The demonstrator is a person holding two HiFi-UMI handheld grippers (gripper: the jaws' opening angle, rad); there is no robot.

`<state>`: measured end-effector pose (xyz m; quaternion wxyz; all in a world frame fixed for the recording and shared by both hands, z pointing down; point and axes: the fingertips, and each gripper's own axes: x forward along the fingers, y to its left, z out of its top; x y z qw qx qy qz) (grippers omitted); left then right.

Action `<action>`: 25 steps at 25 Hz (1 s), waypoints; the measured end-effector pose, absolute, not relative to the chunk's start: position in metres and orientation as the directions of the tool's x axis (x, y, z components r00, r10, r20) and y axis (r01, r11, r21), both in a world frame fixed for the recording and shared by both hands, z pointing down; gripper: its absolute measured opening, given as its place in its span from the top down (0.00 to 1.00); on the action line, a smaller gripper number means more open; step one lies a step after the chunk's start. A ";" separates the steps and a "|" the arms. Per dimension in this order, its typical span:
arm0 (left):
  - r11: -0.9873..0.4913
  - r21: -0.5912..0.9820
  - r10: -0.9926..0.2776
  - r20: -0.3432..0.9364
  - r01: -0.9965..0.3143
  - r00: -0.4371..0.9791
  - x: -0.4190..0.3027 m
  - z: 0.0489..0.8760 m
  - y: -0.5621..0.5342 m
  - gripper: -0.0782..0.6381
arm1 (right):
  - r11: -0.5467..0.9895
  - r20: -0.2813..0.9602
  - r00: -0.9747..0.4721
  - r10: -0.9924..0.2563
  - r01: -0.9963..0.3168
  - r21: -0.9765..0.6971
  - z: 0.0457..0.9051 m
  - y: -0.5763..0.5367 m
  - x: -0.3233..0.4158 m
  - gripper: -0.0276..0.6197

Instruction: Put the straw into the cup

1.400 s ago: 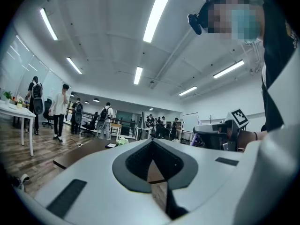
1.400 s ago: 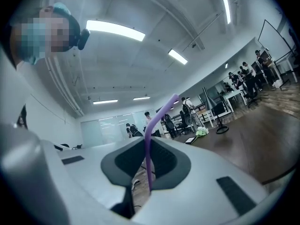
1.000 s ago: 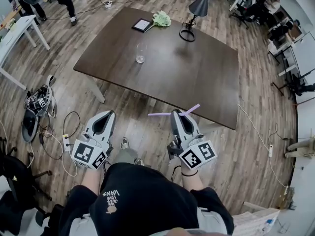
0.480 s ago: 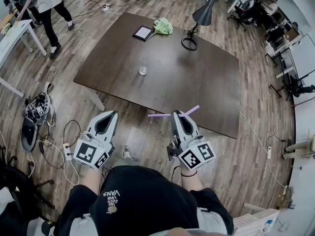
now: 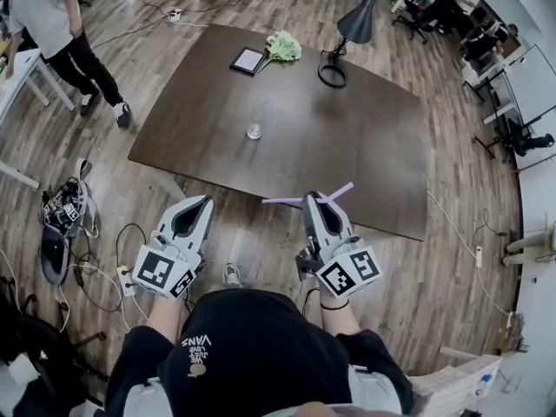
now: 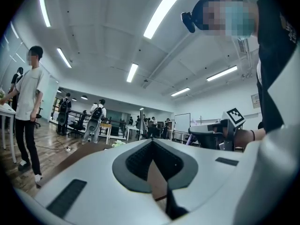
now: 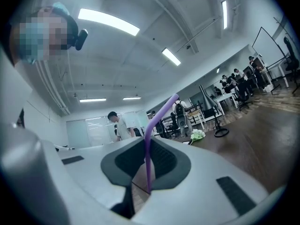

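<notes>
From where I stand I count one table, and on it one cup, one lamp, one tablet and one green bunch. There is one straw. There are two grippers, the left gripper and the right gripper. One person walks by. I can't count those seated at the far desks.

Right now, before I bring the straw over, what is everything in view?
table: one, dark brown, ahead
cup: one, clear glass, on table
straw: one, purple, bent, in right claw
lamp: one, black, table's far edge
tablet: one, dark-rimmed, far side of table
bunch: one, pale green, beside tablet
cables and gear: heap, black, floor at left
bystander: one, upper left
left claw: white, shut, empty
right claw: white, shut on straw
</notes>
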<state>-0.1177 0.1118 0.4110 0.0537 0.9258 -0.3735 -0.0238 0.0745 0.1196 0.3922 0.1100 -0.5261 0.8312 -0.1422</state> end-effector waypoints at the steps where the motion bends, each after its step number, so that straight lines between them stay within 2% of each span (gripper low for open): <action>1: -0.718 0.116 -0.692 -0.002 -0.687 0.722 -0.120 0.412 0.110 0.88 | 0.402 -0.033 -0.418 -0.908 -0.845 -0.353 0.393 0.118 0.073 0.90; 12: -0.709 0.137 -0.698 0.002 -0.691 0.716 -0.121 0.416 0.072 0.88 | 0.390 -0.026 -0.407 -0.913 -0.852 -0.350 0.390 0.084 0.077 0.90; 25: -0.668 0.132 -0.738 0.006 -0.732 0.675 -0.094 0.419 0.018 0.88 | 0.446 -0.022 -0.469 -0.883 -0.823 -0.352 0.395 0.022 0.102 0.90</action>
